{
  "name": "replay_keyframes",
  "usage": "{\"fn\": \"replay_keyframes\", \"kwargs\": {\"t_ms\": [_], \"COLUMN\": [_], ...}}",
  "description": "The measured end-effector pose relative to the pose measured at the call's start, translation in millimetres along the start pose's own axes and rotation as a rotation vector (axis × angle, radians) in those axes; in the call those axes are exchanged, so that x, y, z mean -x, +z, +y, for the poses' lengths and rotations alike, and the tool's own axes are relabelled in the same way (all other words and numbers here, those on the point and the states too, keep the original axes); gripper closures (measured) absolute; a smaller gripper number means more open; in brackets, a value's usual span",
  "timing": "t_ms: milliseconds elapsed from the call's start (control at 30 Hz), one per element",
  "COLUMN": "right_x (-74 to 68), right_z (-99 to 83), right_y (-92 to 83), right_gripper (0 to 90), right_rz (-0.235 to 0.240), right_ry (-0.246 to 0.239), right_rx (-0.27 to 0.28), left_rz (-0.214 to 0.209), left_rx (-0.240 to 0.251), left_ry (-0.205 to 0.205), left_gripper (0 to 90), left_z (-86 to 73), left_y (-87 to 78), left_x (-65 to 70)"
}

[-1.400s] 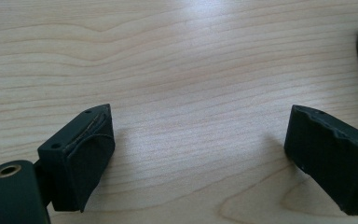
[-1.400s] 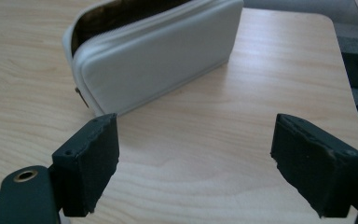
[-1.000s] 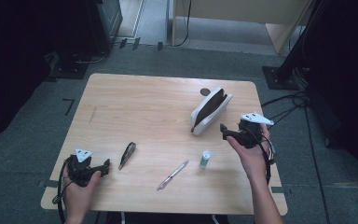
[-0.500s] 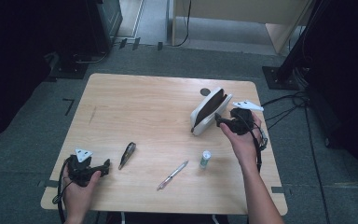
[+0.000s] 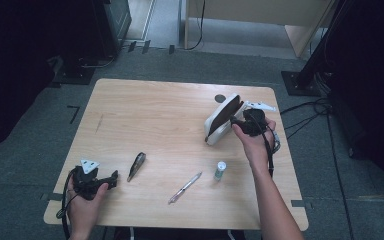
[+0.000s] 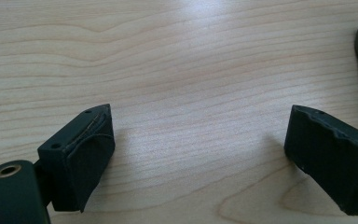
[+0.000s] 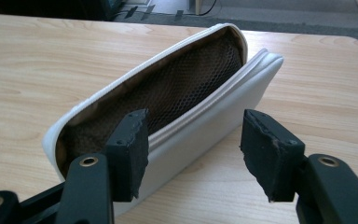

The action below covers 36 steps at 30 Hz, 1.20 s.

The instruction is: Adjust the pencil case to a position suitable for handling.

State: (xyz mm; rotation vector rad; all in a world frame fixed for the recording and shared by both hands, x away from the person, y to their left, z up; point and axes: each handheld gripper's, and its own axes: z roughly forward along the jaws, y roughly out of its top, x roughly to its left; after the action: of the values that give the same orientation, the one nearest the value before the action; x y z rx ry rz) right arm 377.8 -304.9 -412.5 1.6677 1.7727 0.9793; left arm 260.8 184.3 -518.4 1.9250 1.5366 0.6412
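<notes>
Right gripper (image 7: 193,154) at white pouch (image 5: 221,120), far right of table (image 5: 145,110); jaws just closing, straddling pouch's near wall, pads not yet pressing. Pouch unzipped, on edge. Left gripper (image 6: 214,154) spread wide over bare wood.

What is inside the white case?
The open white case shows a brown mesh lining and no loose item there. Its near wall and the right gripper's fingers hide the bottom.

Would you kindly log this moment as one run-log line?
right gripper: closing around near wall of open white pouch, pads not pressing | left gripper: open over table | pen: untouched
</notes>
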Motion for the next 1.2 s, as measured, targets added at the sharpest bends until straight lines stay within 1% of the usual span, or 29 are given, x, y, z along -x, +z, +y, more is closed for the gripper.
{"fn": "replay_keyframes", "kwargs": {"t_ms": [67,133,167,300,367,633,767,900,933,967,1000,1033,1133,1200], "right_x": [-0.8,-1.4,-2.2,-3.7,-5.1,-10.0,-12.6,-13.4,-13.5,-13.5,-13.4,-13.1,-13.3,-13.3], "right_z": [2.6,3.2,3.9,4.7,5.2,6.1,6.7,7.9,8.1,8.1,8.4,8.5,8.6,8.9], "right_y": [5.0,6.9,11.4,19.7,23.4,38.1,41.8,44.0,44.9,44.9,45.6,46.0,46.5,47.9], "right_gripper": [43.4,43.6,43.8,45.4,46.4,48.9,48.9,50.9,53.0,53.0,56.1,57.1,58.6,61.4], "right_rz": [0.001,-0.002,-0.006,-0.019,-0.028,-0.049,-0.061,-0.070,-0.081,-0.081,-0.089,-0.094,-0.096,-0.098], "right_ry": [0.018,0.021,0.021,0.041,0.043,0.069,0.069,0.077,0.075,0.075,0.078,0.074,0.083,0.093], "right_rx": [-0.007,-0.013,-0.017,-0.050,-0.064,-0.096,-0.094,-0.096,-0.099,-0.099,-0.097,-0.094,-0.095,-0.091], "left_rz": [0.000,0.000,0.000,0.000,0.000,-0.001,-0.001,-0.002,-0.002,-0.001,-0.002,-0.002,-0.002,-0.002], "left_rx": [0.000,0.000,0.000,0.000,0.000,0.000,0.000,-0.001,-0.001,-0.001,-0.001,-0.001,-0.001,-0.001], "left_ry": [0.000,0.000,0.000,0.000,0.000,0.001,0.001,0.002,0.003,0.003,0.002,0.002,0.002,0.003], "left_gripper": [8.7,8.6,8.7,8.6,8.7,8.7,8.7,8.7,8.7,8.7,8.6,8.6,8.7,8.7], "left_z": [0.0,0.0,0.0,0.0,0.0,0.0,0.0,0.0,0.0,0.0,0.0,0.0,0.0,0.0], "left_y": [0.0,0.0,0.0,0.0,0.0,0.0,0.0,-0.1,-0.1,-0.1,-0.1,-0.1,-0.1,-0.1], "left_x": [0.0,0.0,0.0,0.0,0.0,0.0,0.0,0.0,0.0,-0.1,0.0,0.0,0.0,0.0]}}
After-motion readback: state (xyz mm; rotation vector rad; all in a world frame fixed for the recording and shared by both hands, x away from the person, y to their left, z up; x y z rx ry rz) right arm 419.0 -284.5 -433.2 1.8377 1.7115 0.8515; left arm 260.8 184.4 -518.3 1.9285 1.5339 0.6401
